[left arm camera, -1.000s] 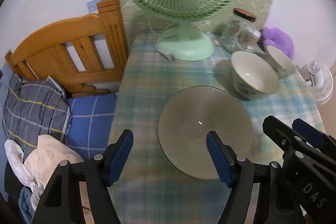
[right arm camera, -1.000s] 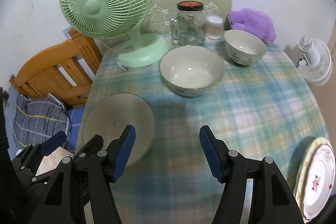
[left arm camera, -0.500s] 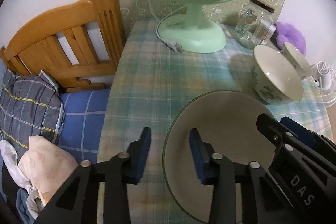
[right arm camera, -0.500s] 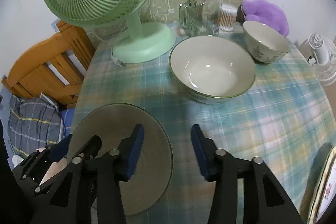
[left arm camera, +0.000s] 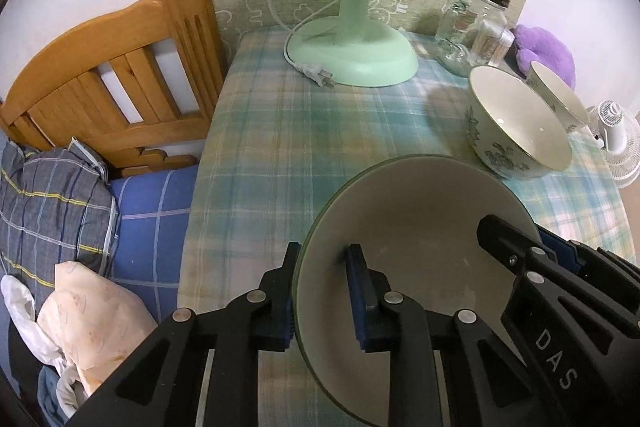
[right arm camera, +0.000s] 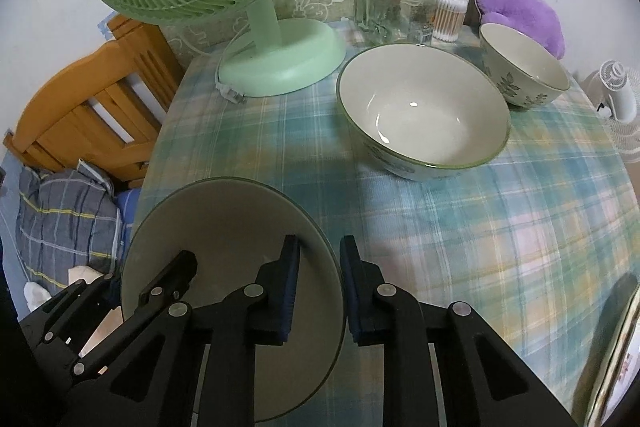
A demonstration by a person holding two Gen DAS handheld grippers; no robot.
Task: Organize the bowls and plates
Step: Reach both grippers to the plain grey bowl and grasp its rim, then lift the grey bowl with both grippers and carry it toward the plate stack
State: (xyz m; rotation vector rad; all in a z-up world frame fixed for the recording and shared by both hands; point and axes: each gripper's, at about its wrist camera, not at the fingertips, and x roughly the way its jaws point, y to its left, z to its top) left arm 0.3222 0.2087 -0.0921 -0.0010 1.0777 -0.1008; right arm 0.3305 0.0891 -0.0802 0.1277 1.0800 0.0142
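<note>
Change from a second earlier: both grippers, then wide open above the plate, now straddle its opposite rims.
Plate: round, plain grey-green, thin green edge; lies at the near-left corner of the checked worktop, near the large bowl.
Left gripper: angled steeply down, narrowed onto the plate's left rim.
Right gripper: likewise angled, jaws closing across the right rim.

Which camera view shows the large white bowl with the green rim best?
The right wrist view: the large bowl sits near the middle, with its whole rim and inside visible. In the left wrist view the same bowl is at the right edge, seen from the side, and partly hides the small bowl behind it.
</note>
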